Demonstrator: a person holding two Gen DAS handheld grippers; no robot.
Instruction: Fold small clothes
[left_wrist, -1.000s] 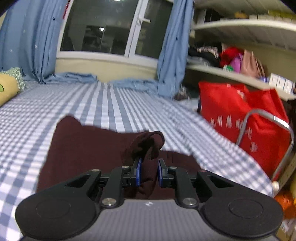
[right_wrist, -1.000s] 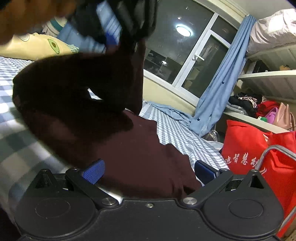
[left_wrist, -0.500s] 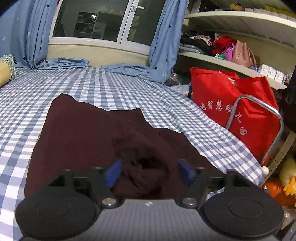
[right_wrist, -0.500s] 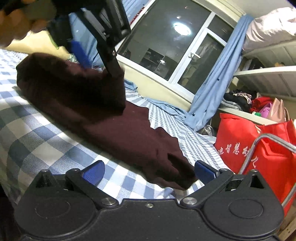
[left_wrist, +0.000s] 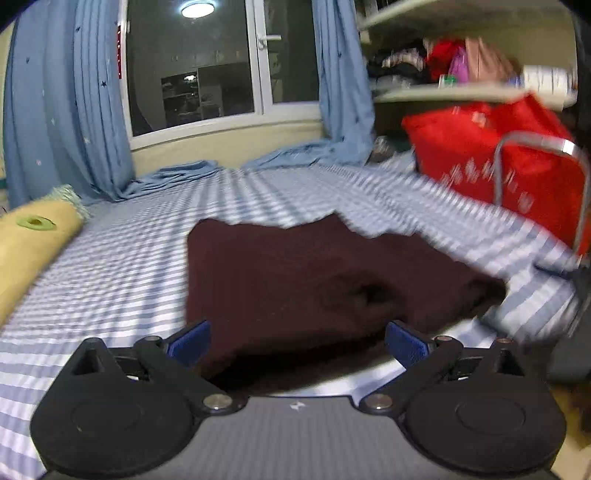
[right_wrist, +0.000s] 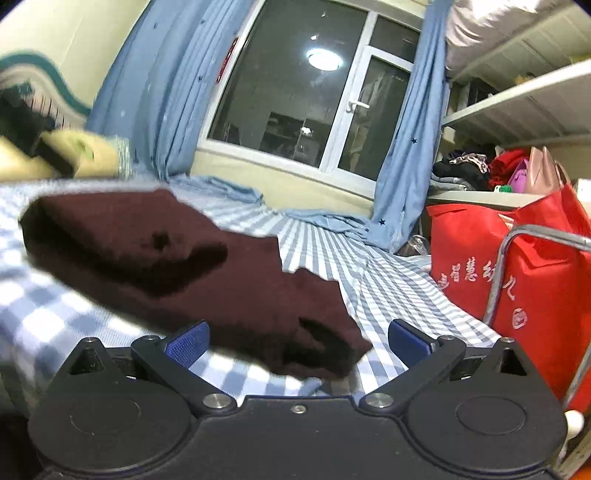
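Observation:
A dark maroon garment (left_wrist: 295, 280) lies folded over on the blue-and-white checked bed (left_wrist: 122, 266). My left gripper (left_wrist: 297, 341) is open and empty, its blue-padded fingers spread just above the garment's near edge. In the right wrist view the same garment (right_wrist: 192, 262) lies across the bed, with a folded upper layer on the left and a rumpled end near the front. My right gripper (right_wrist: 297, 341) is open and empty, just in front of that rumpled end.
A yellow pillow (left_wrist: 26, 240) lies at the bed's left. A red bag (right_wrist: 517, 280) with a metal frame (right_wrist: 496, 280) stands at the bed's right edge. Blue curtains (right_wrist: 402, 155) and a window are behind. Shelves with clothes (right_wrist: 469, 166) are at the right.
My left gripper opened and let go of the garment's fold, which dropped flat onto the garment. It then drew back and turned left. The right gripper stayed open.

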